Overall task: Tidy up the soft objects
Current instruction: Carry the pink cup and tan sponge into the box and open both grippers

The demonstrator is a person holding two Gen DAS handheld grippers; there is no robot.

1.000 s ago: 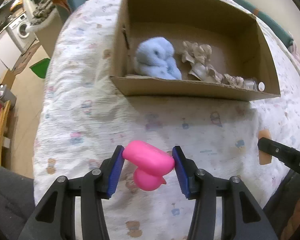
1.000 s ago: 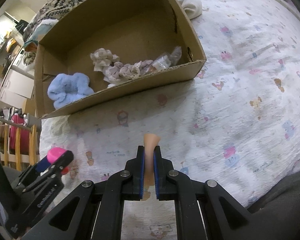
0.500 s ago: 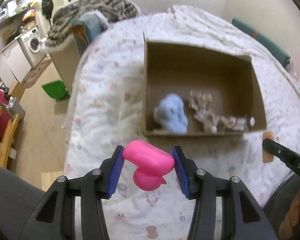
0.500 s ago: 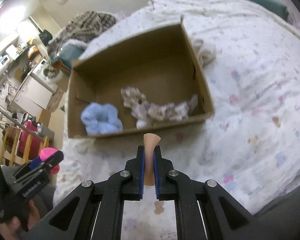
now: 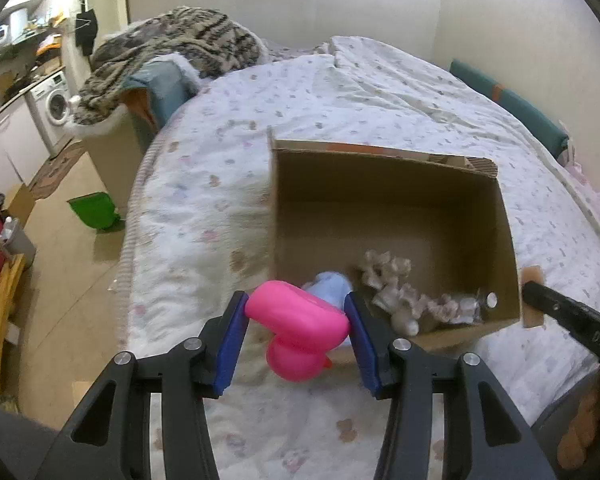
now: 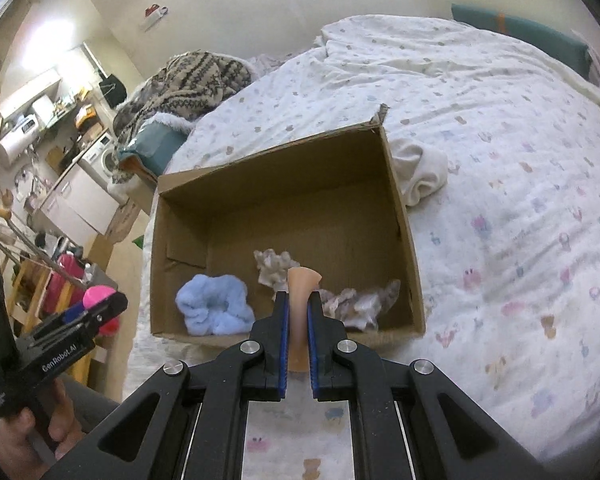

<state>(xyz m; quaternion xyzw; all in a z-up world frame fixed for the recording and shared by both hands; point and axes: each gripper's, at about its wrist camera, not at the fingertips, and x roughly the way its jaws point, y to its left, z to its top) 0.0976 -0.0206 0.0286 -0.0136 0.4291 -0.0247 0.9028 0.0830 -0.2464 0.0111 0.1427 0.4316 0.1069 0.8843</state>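
Now | left gripper (image 5: 296, 334) clamps pink toy (image 5: 296, 324) | right gripper (image 6: 297, 336) pinches peach piece (image 6: 301, 304)

Bed (image 6: 500, 128), printed quilt; cardboard box (image 6: 400, 216) on it, white cloth (image 6: 420, 172) touching box.

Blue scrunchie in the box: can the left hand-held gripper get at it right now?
Probably not. The left hand-held gripper is shut on the pink toy, so its fingers are occupied. The blue scrunchie lies uncovered in the open-topped cardboard box, with nothing over it.
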